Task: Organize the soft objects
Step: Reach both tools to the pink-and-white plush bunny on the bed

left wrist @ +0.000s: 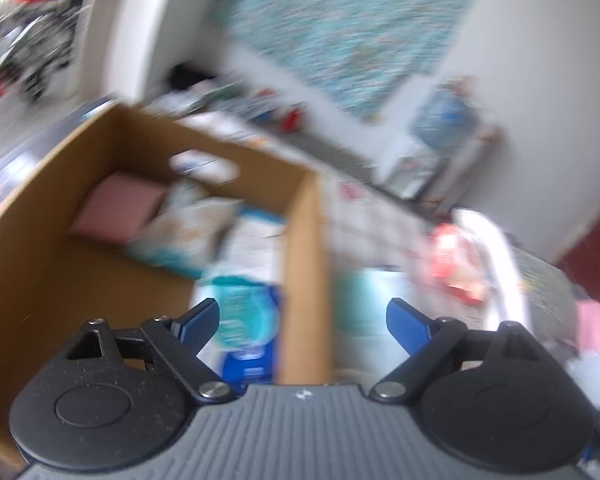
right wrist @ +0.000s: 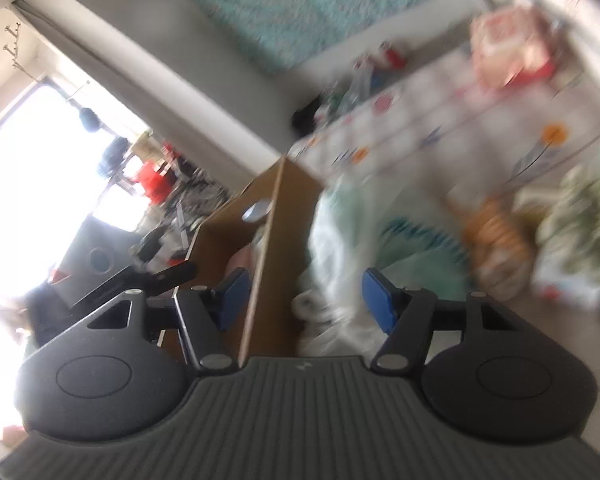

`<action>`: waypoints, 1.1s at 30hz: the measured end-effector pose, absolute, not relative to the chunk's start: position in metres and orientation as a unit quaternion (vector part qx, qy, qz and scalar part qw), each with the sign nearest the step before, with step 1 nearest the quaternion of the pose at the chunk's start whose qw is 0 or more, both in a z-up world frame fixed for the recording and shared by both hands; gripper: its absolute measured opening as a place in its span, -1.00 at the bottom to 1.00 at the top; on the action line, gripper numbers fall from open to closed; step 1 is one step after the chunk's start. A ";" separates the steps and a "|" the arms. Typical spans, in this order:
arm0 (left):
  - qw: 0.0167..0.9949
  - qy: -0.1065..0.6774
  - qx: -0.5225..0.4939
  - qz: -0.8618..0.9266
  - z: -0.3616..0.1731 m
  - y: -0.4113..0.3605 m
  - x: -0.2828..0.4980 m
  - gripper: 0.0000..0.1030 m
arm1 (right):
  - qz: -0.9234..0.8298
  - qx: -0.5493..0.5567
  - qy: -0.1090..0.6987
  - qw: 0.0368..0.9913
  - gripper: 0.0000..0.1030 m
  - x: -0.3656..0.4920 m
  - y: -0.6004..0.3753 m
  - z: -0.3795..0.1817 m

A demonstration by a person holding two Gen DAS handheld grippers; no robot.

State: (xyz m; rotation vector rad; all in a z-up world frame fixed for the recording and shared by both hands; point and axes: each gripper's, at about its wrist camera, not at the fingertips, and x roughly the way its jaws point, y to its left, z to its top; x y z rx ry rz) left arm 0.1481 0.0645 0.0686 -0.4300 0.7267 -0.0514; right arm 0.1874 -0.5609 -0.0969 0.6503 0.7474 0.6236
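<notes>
An open cardboard box [left wrist: 32, 280] holds a pink folded cloth [left wrist: 116, 212], a pale patterned soft pack [left wrist: 184, 232] and a teal and blue pack [left wrist: 244, 320]. My left gripper [left wrist: 303, 306] hovers over the box's right wall, jaws wide open, nothing between the pads. In the right wrist view the box [right wrist: 276, 248] stands edge-on, its wall running between the fingers of my right gripper [right wrist: 305, 280], which is open and not pressing on it. Right of the box lie a white crumpled bag [right wrist: 336, 248], a teal soft thing [right wrist: 420, 248] and an orange striped one [right wrist: 496, 240]. Both views are blurred.
A dotted white sheet [right wrist: 440, 120] covers the surface behind the pile. A white rail [left wrist: 496, 260] and a red and white thing [left wrist: 456, 264] sit at the right. A teal hanging [left wrist: 340, 28] is on the wall, with clutter below it.
</notes>
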 end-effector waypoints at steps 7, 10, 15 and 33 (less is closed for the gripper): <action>0.926 0.311 -0.130 -0.167 0.070 -0.036 0.153 0.82 | 0.176 0.270 0.315 0.893 0.22 0.178 -0.652 -0.076; 0.918 0.309 -0.105 -0.227 0.059 -0.084 0.153 0.80 | 0.134 0.271 0.318 0.899 0.20 0.184 -0.685 -0.081; 0.894 0.329 -0.083 -0.294 0.030 -0.151 0.164 0.61 | 0.105 0.273 0.346 0.892 -0.07 0.211 -0.721 -0.104; 0.867 0.400 -0.005 -0.298 -0.040 -0.227 0.209 -0.02 | 0.093 0.164 0.448 0.874 -0.55 0.323 -0.703 -0.178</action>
